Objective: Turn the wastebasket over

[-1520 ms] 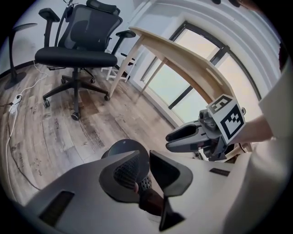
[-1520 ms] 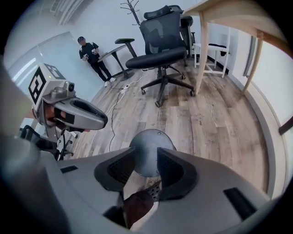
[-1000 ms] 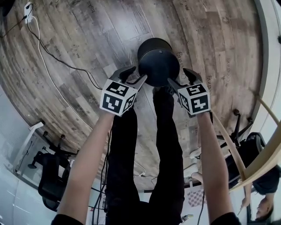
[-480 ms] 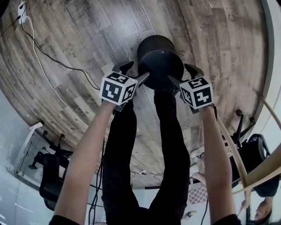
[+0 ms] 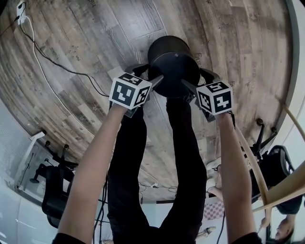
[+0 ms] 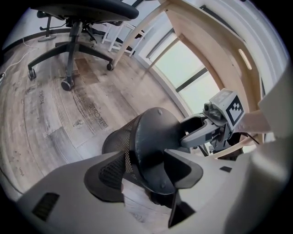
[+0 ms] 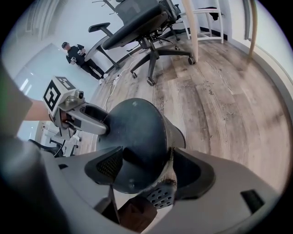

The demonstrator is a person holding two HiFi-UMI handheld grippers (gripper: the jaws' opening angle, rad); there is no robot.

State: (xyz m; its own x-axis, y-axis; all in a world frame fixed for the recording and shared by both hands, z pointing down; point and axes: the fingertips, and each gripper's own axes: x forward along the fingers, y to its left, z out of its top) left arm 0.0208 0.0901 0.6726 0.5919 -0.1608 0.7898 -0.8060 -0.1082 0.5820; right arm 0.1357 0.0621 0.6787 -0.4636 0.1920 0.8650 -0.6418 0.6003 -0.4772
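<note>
A black mesh wastebasket stands upside down on the wood floor, its solid bottom facing up. My left gripper is at its left side and my right gripper at its right. In the left gripper view the basket's bottom edge lies between my jaws, one on the mesh wall and one over the bottom. They are closing, and I see no firm press. In the right gripper view the basket likewise sits between spread jaws, with the left gripper across from me.
My legs stand just behind the basket. A white cable runs across the floor at left from a power strip. Office chairs stand beyond the basket. A person stands far off.
Both grippers have sunk lower beside the basket's upturned bottom, and their marker cubes now sit closer to it. The basket stays upside down in place.
</note>
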